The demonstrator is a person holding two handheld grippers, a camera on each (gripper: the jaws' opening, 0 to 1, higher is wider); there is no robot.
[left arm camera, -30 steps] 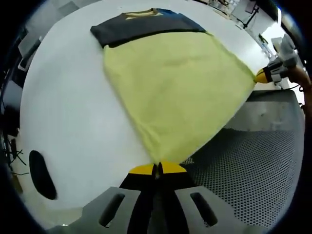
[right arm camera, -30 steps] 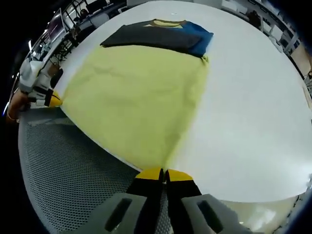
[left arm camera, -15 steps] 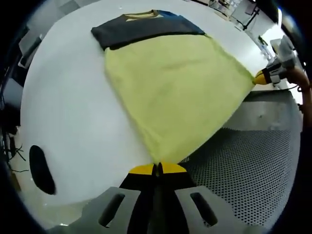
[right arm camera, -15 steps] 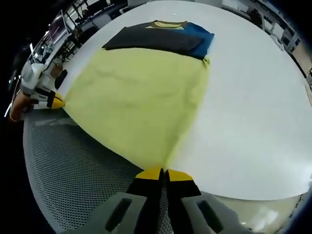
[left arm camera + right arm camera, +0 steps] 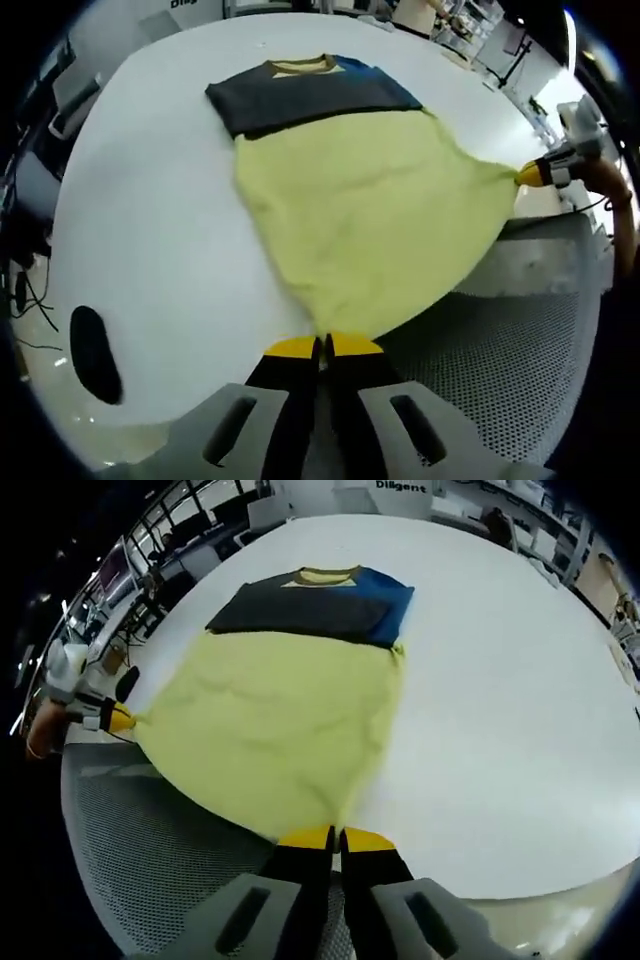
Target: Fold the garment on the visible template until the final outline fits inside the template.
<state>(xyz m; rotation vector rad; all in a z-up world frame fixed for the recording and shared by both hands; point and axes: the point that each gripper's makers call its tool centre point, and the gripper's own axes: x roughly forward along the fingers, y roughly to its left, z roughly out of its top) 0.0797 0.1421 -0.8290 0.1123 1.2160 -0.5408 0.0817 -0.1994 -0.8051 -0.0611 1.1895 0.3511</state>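
While the T-shirt [image 5: 370, 215] lies on the white counter [image 5: 150, 240], left claw [image 5: 322, 347] and right claw [image 5: 336, 837] each pinch a yellow hem corner, held level.

Garment [image 5: 365, 215] [image 5: 275, 715]: a T-shirt with pale yellow body, dark grey chest band and sleeves, one blue sleeve patch seen in the right gripper view, yellow collar at the far end. It is spread flat on the white table, collar end away, sleeves already folded in so the grey top forms a neat rectangle. The yellow lower part is stretched out toward the near table edge, its two hem corners pulled apart and lifted, so the hem hangs slightly over the edge above the perforated grey surface. Slight wrinkles are seen across the yellow cloth. No template outline can be made out under it.
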